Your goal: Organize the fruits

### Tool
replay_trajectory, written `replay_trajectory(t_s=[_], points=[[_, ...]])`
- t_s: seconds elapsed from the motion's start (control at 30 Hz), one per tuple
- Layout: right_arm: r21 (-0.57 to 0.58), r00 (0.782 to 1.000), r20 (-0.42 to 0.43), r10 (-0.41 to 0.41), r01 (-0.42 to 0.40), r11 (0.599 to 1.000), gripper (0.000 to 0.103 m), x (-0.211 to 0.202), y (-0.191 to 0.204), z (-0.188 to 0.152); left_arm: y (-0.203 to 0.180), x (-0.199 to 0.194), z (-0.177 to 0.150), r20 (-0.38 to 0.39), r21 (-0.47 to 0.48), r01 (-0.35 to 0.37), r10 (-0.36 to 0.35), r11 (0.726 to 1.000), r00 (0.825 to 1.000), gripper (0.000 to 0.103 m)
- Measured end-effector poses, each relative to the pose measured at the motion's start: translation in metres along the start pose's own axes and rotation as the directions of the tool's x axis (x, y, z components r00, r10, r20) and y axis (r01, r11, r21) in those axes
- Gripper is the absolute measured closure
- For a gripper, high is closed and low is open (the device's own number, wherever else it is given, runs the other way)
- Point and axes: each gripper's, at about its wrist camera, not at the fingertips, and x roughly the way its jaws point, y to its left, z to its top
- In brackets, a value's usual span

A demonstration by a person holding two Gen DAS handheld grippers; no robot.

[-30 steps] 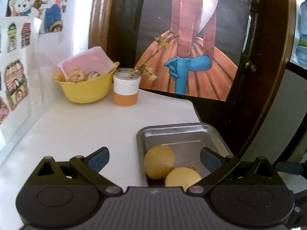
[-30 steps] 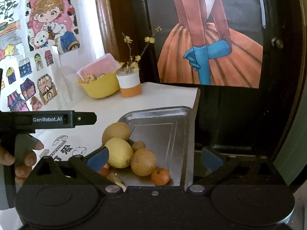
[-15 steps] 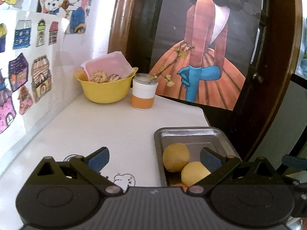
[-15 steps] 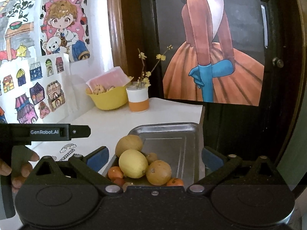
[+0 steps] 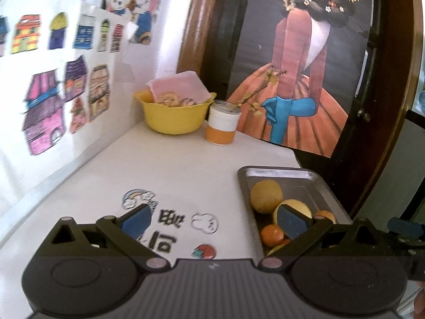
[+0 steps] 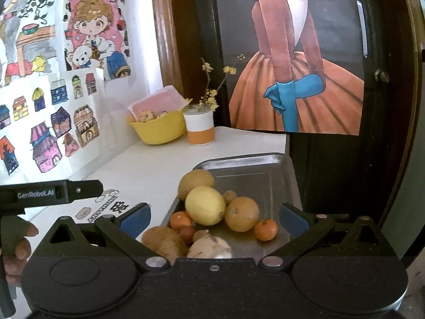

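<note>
My right gripper (image 6: 212, 219) has its fingers spread wide with nothing between them, hanging just above the near end of the metal tray (image 6: 265, 183) where the fruit is heaped. Framed by those fingers I see a yellow lemon (image 6: 205, 205) on top of the pile, a brownish round fruit (image 6: 241, 214) touching its right side, another tan fruit (image 6: 196, 180) behind it, and small oranges (image 6: 265, 229) at the edges; a couple of brown fruits low in the frame are partly hidden by the gripper body. My left gripper (image 5: 213, 222) is likewise open and empty, over the white table (image 5: 172, 164) with its cartoon stickers, its right finger overlapping the tray's left part in view. Farther back, a yellow bowl (image 6: 159, 130) and an orange-and-white jar (image 6: 199, 127) with a flowering twig stand side by side near the wall. At the left edge of the right view, a hand (image 6: 16, 242) grips the other tool's handle.
</note>
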Motion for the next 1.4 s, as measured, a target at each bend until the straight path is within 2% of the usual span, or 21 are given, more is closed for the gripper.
replay_trajectory(t_s=[0.3,0.5,0.77,1.07,1.4], points=[[-0.059,1.0,0.029,-0.006,0.008,0.998,0.001,-0.017,0.028,-0.02,0.028,-0.03,-0.026,0.024,-0.024,-0.039,0.04,0.999,0.999,0.001],[-0.091,0.997,0.072,-0.007,0.013,0.996,0.001,-0.037,0.046,-0.028,0.035,-0.054,-0.04,0.084,-0.011,-0.064,0.064,0.998,0.994,0.001],[-0.089,0.997,0.07,-0.014,0.02,0.996,0.001,-0.063,0.059,-0.046,0.036,-0.084,-0.056,0.127,0.011,-0.055,0.053,0.998,0.991,0.001],[-0.086,0.995,0.094,-0.017,0.025,0.996,0.001,-0.094,0.074,-0.064,0.04,-0.114,-0.075,0.141,0.026,-0.053,0.049,0.998,0.989,0.001],[-0.081,0.989,0.149,-0.024,0.036,0.996,0.001,-0.109,0.099,-0.086,0.06,-0.136,-0.094,0.156,0.009,-0.087,0.084,0.996,0.984,0.001]])
